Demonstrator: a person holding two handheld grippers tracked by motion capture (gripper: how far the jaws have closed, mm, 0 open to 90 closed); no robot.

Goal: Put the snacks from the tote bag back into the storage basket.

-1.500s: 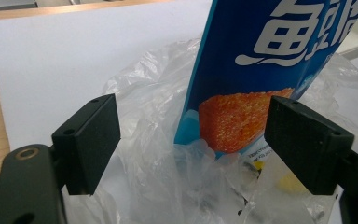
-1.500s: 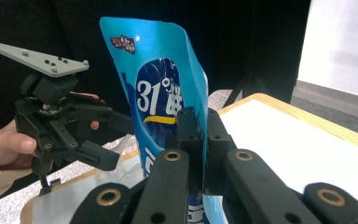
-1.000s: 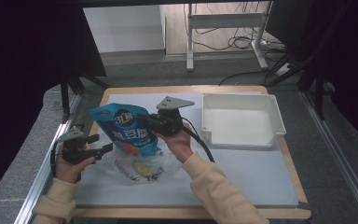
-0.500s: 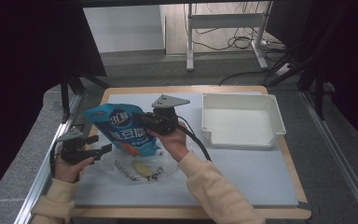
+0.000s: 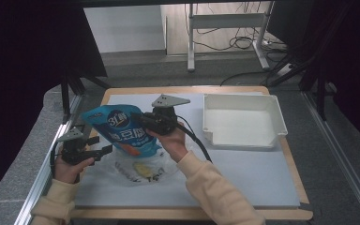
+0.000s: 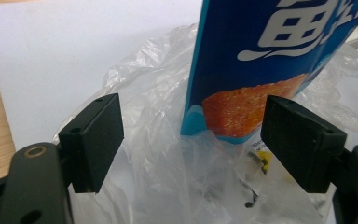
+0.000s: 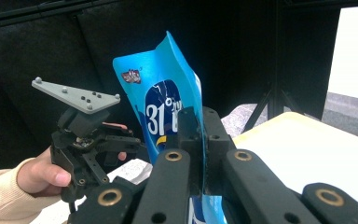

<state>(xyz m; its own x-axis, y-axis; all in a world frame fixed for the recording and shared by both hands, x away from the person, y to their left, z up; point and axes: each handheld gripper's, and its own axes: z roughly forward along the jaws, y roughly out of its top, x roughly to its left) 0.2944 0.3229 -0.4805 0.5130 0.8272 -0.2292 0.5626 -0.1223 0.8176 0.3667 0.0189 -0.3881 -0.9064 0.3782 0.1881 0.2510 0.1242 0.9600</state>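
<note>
Blue pouch held up over a clear plastic bag, one gripper clamped on it and the other spread wide.

At the left of the high view, the left gripper (image 5: 104,150) sits low by the table's edge with its jaws wide apart and nothing between the pads; in the left gripper view its pads flank the crumpled clear plastic bag (image 6: 168,154), and the pouch's lower end hangs between them, touching neither. Just right of it, left of centre, the blue pouch (image 5: 119,131) stands tilted above that bag, which lies on the pale mat (image 5: 243,173). At centre, the right gripper (image 5: 140,121) has its jaws clamped tight on the pouch's edge, as the right gripper view shows close up. In the upper right stands a white tray (image 5: 276,117), well apart from the rest.
</note>
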